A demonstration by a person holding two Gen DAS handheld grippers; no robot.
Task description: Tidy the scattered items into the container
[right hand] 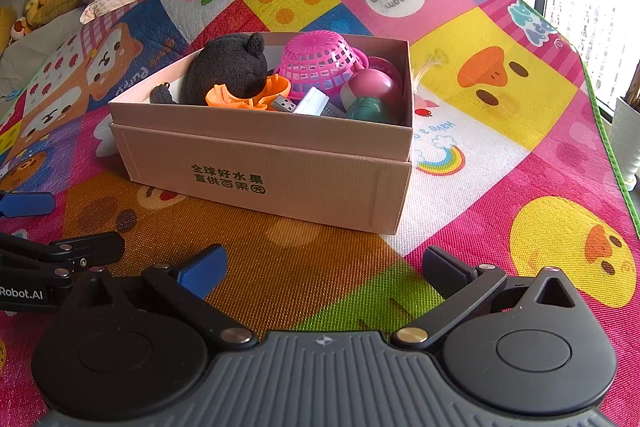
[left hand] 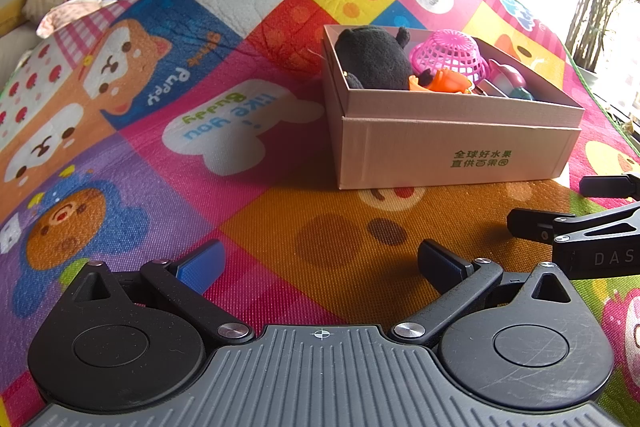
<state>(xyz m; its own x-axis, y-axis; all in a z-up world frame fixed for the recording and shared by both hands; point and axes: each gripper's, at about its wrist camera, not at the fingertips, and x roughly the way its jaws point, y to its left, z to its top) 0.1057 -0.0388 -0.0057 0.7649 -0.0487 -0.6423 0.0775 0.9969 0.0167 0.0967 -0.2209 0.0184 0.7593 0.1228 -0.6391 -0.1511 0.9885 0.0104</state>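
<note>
- Cardboard box [right hand: 280,183] on play mat [right hand: 500,131]; holds black plush [right hand: 228,67], pink basket [right hand: 320,61], orange toy [right hand: 248,95], balls.
- left gripper [left hand: 320,263]: fingers apart, empty.
- right gripper [right hand: 324,267]: fingers apart, empty.

One tan cardboard box [right hand: 280,179] with green printed characters sits on one bright cartoon-printed play mat [right hand: 500,75]. Inside the box the right wrist view shows one black plush toy [right hand: 230,67], one pink plastic mesh basket [right hand: 318,63], one orange plastic toy piece [right hand: 248,95], one pink ball [right hand: 370,87], one teal rounded object [right hand: 366,109], and one white USB stick [right hand: 300,103] with a metal plug. Two grippers are in view, each with two blue-padded fingers: the left gripper [left hand: 320,265] and the right gripper [right hand: 324,269].
</note>
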